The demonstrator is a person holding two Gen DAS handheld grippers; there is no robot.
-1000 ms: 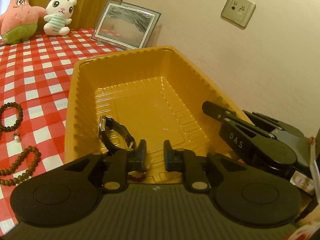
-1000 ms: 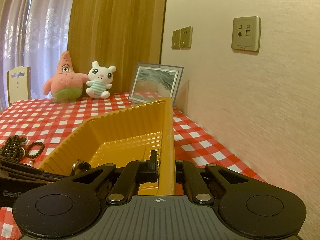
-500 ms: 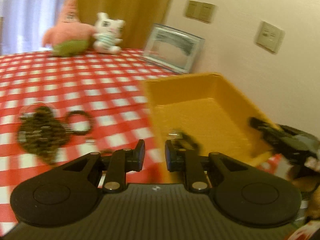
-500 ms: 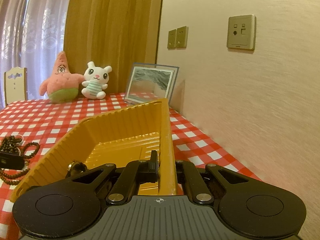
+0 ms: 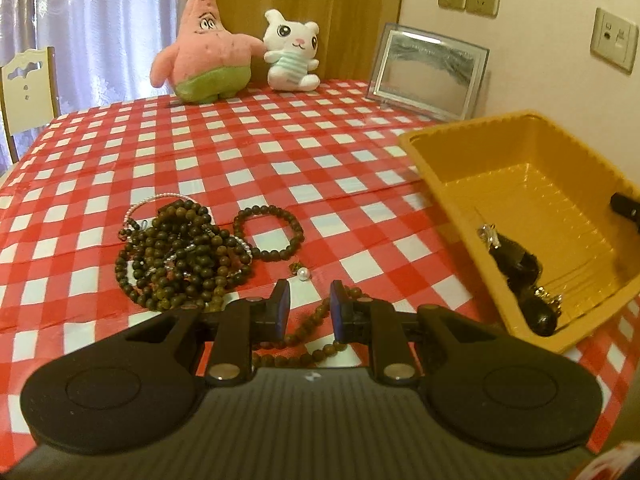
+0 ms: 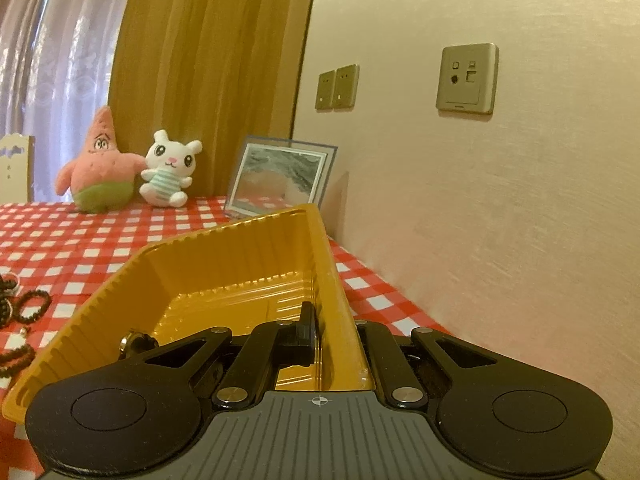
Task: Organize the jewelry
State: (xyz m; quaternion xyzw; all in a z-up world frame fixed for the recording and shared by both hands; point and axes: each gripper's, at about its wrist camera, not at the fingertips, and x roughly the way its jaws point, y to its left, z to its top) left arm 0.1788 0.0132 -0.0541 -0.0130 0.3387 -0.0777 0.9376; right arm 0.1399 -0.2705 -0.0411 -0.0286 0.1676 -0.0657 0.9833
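A yellow plastic tray [image 5: 440, 200] stands on the red checked cloth at the right, with a black-strapped watch [image 5: 516, 260] and a small dark piece lying in it. My right gripper [image 6: 334, 322] is shut on the tray's right wall [image 6: 332, 280]; one of its fingertips [image 5: 626, 208] shows inside the tray. My left gripper [image 5: 309, 300] hovers over the cloth left of the tray, jaws a little apart with nothing between them. Under it lies a brown bead strand [image 5: 312, 320]. Just ahead sit a pearl [image 5: 303, 275], a dark bead bracelet [image 5: 268, 232] and a tangled bead pile [image 5: 180, 252].
A pink star plush [image 5: 200, 48], a white bunny plush [image 5: 292, 52] and a picture frame [image 5: 428, 72] stand at the table's far side. A chair [image 5: 26, 88] is at far left. The wall with sockets runs close along the tray's right.
My left gripper has swung left from over the tray to above the beads on the cloth. The right gripper has kept its hold on the tray wall.
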